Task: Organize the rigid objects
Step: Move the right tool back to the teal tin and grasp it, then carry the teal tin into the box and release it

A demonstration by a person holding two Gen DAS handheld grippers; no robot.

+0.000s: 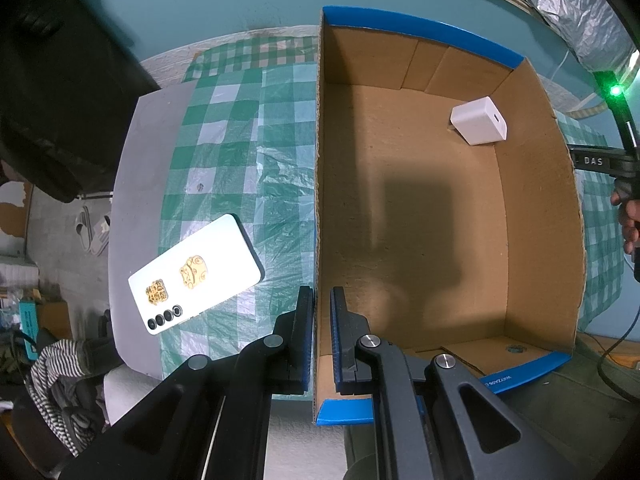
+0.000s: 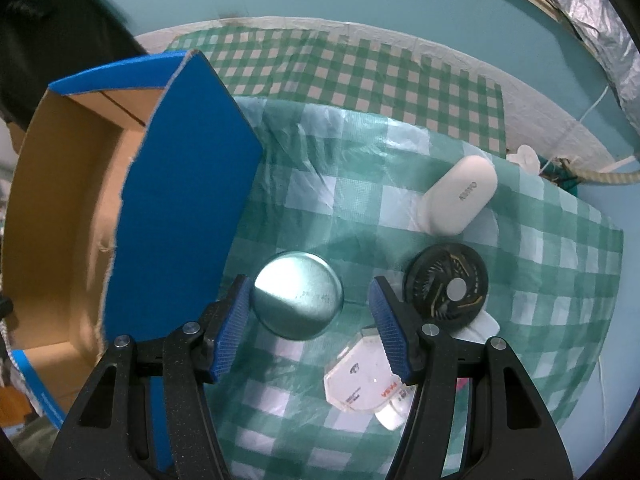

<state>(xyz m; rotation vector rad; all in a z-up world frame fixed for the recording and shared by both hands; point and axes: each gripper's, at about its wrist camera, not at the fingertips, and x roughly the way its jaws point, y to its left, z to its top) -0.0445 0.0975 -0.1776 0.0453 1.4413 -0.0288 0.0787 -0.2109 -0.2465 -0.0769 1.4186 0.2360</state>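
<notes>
The big brown cardboard box with blue edges [image 1: 440,220] sits on the green checked plastic cloth [image 2: 400,208]. The left gripper [image 1: 322,320] is pinching the box's left wall. A small white plug block [image 1: 479,120] lies in the box's far right corner. The right gripper [image 2: 310,312] is spread around a round shiny metal lid [image 2: 298,294], just right of the box.
</notes>
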